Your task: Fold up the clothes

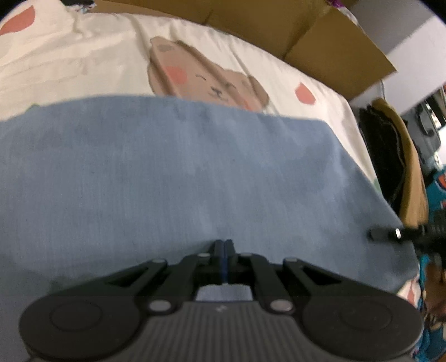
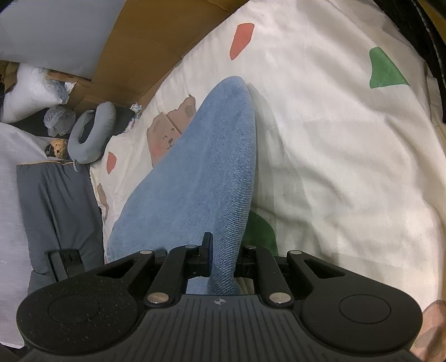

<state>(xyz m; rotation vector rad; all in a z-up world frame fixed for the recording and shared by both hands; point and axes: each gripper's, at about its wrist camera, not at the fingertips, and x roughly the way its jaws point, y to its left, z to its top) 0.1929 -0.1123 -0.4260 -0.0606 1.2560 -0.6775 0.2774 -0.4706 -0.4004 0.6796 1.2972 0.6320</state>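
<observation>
The blue denim garment [image 1: 195, 172] lies spread on a bed under a cream bedsheet [image 1: 83, 64] printed with bears and coloured shapes. In the left wrist view the denim fills the middle of the frame as a broad flat panel, its far edge running across the frame just under the bear print.

Left tongs [image 1: 223, 245]: pads pressed fully together at the lower centre of the frame, low over the denim. A thin dark blue strip shows between the pads; whether that is a pinch of cloth or the pad lining cannot be told.

Right tongs [image 2: 220, 250]: nearly closed and clamped on a bunched fold of the denim, which runs up out of the jaws. In the right wrist view, from that grip, the cloth rises as a long ridge toward the upper centre of the frame, ending in a rounded tip beside the bear print. Its long axis points straight away from the right tongs, along the line of the fingers.

The right tongs' tip also shows at the right edge of the left wrist view [image 1: 384, 233], at the denim's right-hand border.

Judgement: the right hand has the sure hold, so the coming fold should turn on it, carrying that edge along the ridge line toward the far end. A cardboard box [image 1: 278, 25] borders the bed at the top of the frame, clear of the work.
</observation>
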